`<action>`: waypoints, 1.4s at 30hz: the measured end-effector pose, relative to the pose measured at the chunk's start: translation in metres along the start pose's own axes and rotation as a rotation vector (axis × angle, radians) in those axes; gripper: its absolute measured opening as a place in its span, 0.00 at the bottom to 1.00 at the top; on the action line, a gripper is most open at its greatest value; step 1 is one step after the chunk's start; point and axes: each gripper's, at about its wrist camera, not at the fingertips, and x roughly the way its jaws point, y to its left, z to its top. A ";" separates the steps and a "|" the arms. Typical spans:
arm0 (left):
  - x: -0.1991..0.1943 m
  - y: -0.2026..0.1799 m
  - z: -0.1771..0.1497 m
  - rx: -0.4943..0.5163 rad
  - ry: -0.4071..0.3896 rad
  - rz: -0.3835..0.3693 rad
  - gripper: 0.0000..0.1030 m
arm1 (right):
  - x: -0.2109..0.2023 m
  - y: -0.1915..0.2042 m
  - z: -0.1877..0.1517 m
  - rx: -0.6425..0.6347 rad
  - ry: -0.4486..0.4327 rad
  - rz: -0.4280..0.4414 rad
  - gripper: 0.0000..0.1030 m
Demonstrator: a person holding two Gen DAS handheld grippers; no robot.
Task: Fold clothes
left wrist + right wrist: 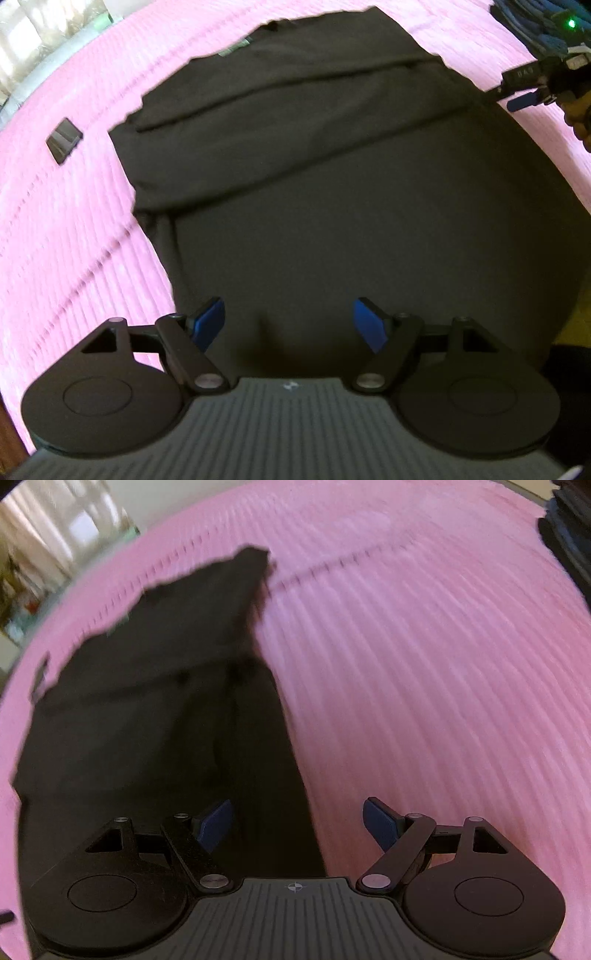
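Our left tool hangs released over the near part of the black garment, its blue pads standing well apart with only cloth below them and nothing pinched. Our right tool is likewise released: its pads are spread, one above the dark cloth and the other above the pink cover, so it straddles the garment's right edge without gripping it. From the left wrist view we also catch the right tool far off at the upper right corner of the garment, with part of a hand behind it.

The black garment lies spread on the pink ribbed bedspread, already carrying long creases across its upper part where a layer seems turned over. A small dark rectangular object sits on the bedspread to the left, apart from the cloth. A dark pile shows at the far right edge.

We judge we are between folds: one turn appears laid down and both tools are free, hunting for the next hold. The next move calls for bringing each tool down onto an edge or corner, closing on a single layer or the whole thickness as intended, then lifting together so the fold stays square. Both views are blurred, so the exact edge is hard to read.
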 end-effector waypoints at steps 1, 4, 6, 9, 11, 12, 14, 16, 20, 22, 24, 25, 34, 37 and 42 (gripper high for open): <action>0.001 -0.001 -0.009 0.014 -0.003 -0.005 0.71 | -0.004 0.000 -0.010 -0.004 0.004 -0.027 0.79; 0.005 -0.004 -0.037 0.069 -0.017 -0.017 0.71 | -0.015 0.003 -0.040 -0.034 0.002 -0.096 0.79; 0.008 -0.007 -0.059 0.126 -0.040 -0.020 0.71 | -0.022 0.014 -0.056 -0.094 -0.009 -0.139 0.79; 0.014 -0.008 -0.089 0.190 -0.056 -0.026 0.71 | -0.035 0.036 -0.074 -0.207 -0.055 -0.100 0.79; 0.016 -0.007 -0.105 0.207 -0.073 -0.020 0.71 | -0.037 0.052 -0.083 -0.305 -0.069 -0.049 0.79; 0.016 -0.007 -0.111 0.203 -0.086 -0.016 0.71 | -0.036 0.060 -0.088 -0.361 -0.075 -0.027 0.79; 0.016 -0.005 -0.122 0.184 -0.106 -0.002 0.71 | -0.029 0.070 -0.098 -0.461 -0.077 0.002 0.79; 0.017 -0.004 -0.130 0.156 -0.131 0.013 0.72 | -0.021 0.076 -0.109 -0.572 -0.073 0.010 0.79; 0.020 -0.004 -0.147 0.114 -0.204 0.036 0.76 | -0.018 0.071 -0.114 -0.609 -0.107 0.020 0.86; 0.019 -0.002 -0.153 0.085 -0.233 0.050 0.79 | -0.019 0.067 -0.116 -0.615 -0.121 0.038 0.86; 0.017 -0.003 -0.159 0.075 -0.268 0.065 0.79 | -0.020 0.065 -0.122 -0.649 -0.140 0.043 0.86; 0.017 -0.006 -0.161 0.081 -0.287 0.078 0.79 | -0.022 0.063 -0.124 -0.661 -0.150 0.044 0.86; 0.008 -0.033 -0.196 0.205 -0.444 0.237 0.79 | -0.047 0.032 -0.166 -0.655 -0.226 0.025 0.90; -0.010 -0.048 -0.221 0.271 -0.436 0.330 0.79 | -0.069 0.026 -0.192 -0.692 -0.218 -0.040 0.91; -0.032 -0.081 -0.282 0.426 -0.416 0.388 0.79 | -0.093 0.023 -0.235 -0.806 -0.258 -0.132 0.91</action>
